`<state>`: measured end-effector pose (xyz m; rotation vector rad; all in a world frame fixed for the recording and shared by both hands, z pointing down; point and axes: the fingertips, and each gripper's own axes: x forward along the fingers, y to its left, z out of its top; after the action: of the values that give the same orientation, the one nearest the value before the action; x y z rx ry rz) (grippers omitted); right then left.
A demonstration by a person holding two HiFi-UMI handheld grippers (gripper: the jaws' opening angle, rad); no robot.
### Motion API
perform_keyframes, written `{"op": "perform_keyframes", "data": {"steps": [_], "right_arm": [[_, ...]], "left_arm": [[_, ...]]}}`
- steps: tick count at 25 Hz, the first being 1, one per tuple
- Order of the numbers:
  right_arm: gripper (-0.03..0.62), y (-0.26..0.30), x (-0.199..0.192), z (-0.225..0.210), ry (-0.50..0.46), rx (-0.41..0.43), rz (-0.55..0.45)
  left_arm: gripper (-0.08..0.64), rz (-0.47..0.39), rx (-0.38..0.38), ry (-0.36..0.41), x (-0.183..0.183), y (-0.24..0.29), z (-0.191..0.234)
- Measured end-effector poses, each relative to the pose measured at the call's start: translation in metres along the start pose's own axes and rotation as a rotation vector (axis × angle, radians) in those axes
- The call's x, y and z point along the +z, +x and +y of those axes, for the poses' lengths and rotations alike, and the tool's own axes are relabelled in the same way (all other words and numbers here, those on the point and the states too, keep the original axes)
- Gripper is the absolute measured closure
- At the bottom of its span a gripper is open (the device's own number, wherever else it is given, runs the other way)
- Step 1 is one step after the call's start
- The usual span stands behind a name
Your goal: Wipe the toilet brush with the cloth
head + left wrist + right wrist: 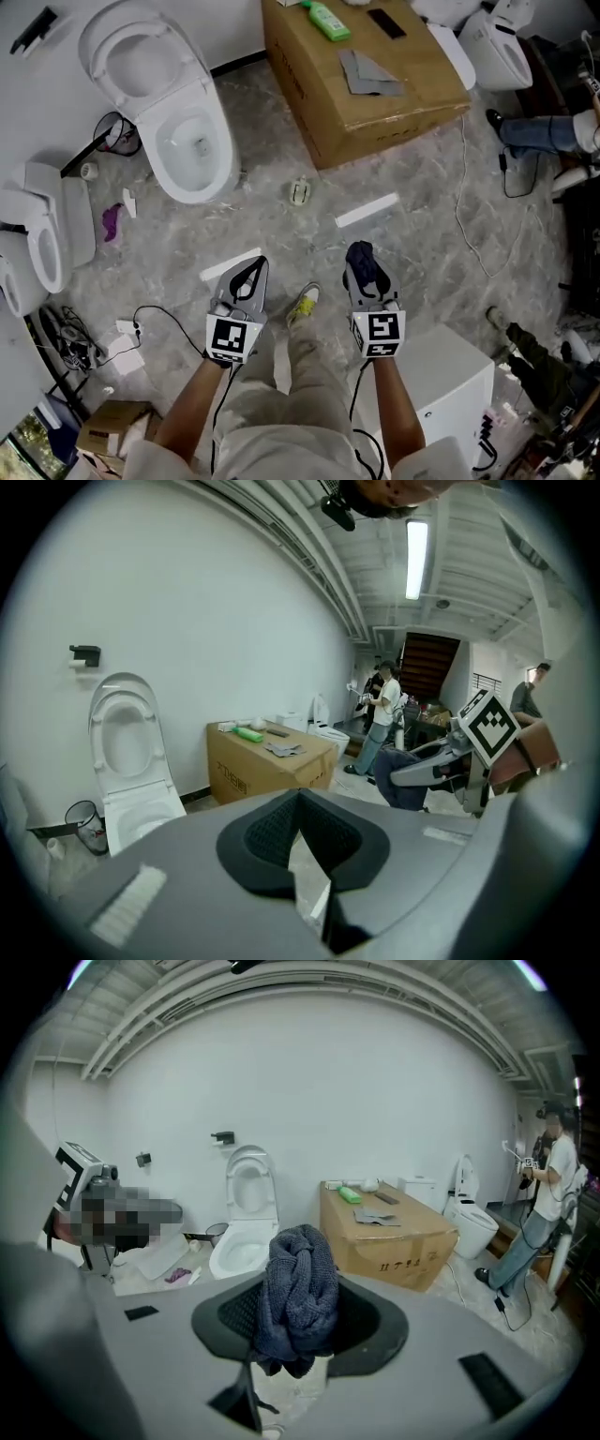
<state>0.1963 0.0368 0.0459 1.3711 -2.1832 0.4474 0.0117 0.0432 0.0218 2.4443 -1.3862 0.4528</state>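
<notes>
Dark blue-grey terry, the cloth (300,1288) is bunched into a thick wad and clamped between the jaws of the right gripper (300,1321), which is closed on its lower part while the knotted top stands free above the tips. Its long axis runs along the jaws and points forward, away from the person, roughly toward the toilet (178,131) and the cardboard box (375,103); the head view shows the same wad (366,262) held low over the marbled floor (281,225). The left gripper (298,799) has its jaws drawn together with nothing between them, and it hangs just beside the right one at about the same height. No toilet brush can be picked out in any view (a small pale object lies on the floor ahead, but it is too small to name), so the wiping has probably not begun. To do this step well, the empty left tongs should likely take the brush by its handle and hold it steady, while the right presents the free, rounded end of the cloth rather than the pinched part, so that the hard jaw tips do not scrape along the brush.
</notes>
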Motion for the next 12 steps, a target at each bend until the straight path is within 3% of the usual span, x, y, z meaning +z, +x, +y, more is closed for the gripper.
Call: {"op": "perform_keyframes", "data": {"steps": [5,8,12], "right_arm": [[0.425,0.062,-0.028,0.006,-0.107,0.013,-0.051],[0.425,0.099,-0.046,0.008,-0.105,-0.016,-0.081],[0.425,0.139,-0.090,0.014,-0.142,-0.040,-0.054]], "left_arm": [[0.558,-0.046,0.027,-0.010,-0.046,0.052,0.013],[0.558,-0.053,0.027,0.060,-0.073,0.082,0.025],[0.558,-0.035,0.019,-0.066,-0.120,0.110,0.036]]}}
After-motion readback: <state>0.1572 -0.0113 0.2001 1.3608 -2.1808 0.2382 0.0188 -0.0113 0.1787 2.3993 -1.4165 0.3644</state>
